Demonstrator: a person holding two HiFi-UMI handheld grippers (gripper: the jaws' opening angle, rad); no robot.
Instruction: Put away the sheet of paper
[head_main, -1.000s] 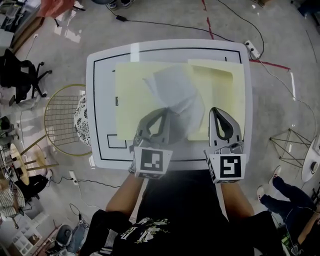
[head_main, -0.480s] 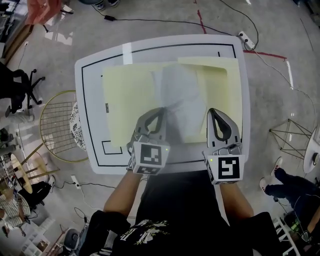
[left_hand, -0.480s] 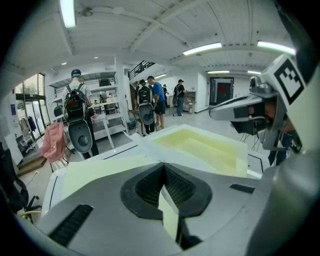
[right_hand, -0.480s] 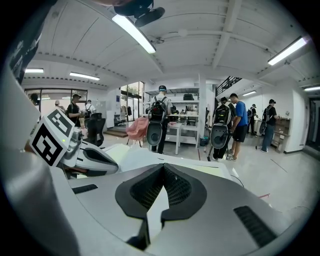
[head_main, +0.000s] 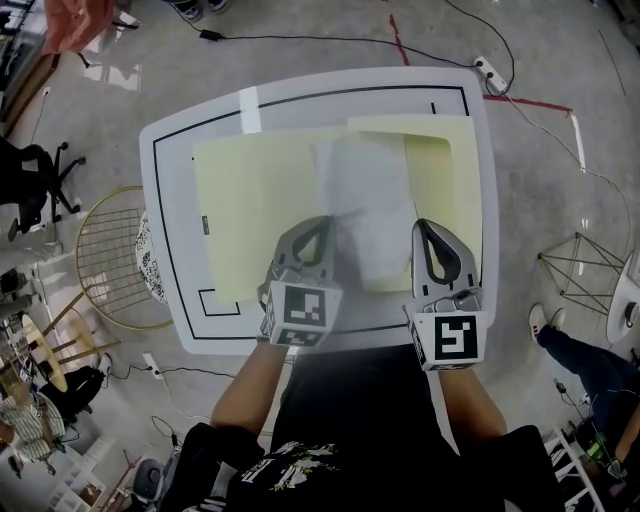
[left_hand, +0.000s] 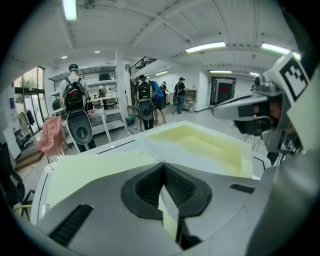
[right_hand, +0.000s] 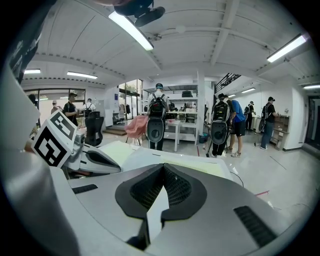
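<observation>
A white sheet of paper (head_main: 365, 205) lies flat on the right half of an open pale-yellow folder (head_main: 255, 210), which is spread over the white table (head_main: 165, 250). My left gripper (head_main: 322, 222) is shut, its tips pinching the sheet's near left edge, where a small crease shows. In the left gripper view the sheet (left_hand: 200, 162) spreads forward from the closed tips (left_hand: 163, 163) toward the folder's pocket (left_hand: 200, 142). My right gripper (head_main: 422, 226) hovers by the sheet's near right corner, shut with nothing in it; its jaws (right_hand: 163, 165) meet.
A gold wire chair (head_main: 115, 250) stands left of the table. Cables, a power strip (head_main: 487, 72) and red tape cross the floor beyond it. Someone's leg (head_main: 570, 350) shows at the right. People with backpacks (right_hand: 158, 120) stand far off.
The sheet hung lifted and rumpled in my left gripper; it has now come down flat on the folder's right half. Both grippers stayed close to their places.
</observation>
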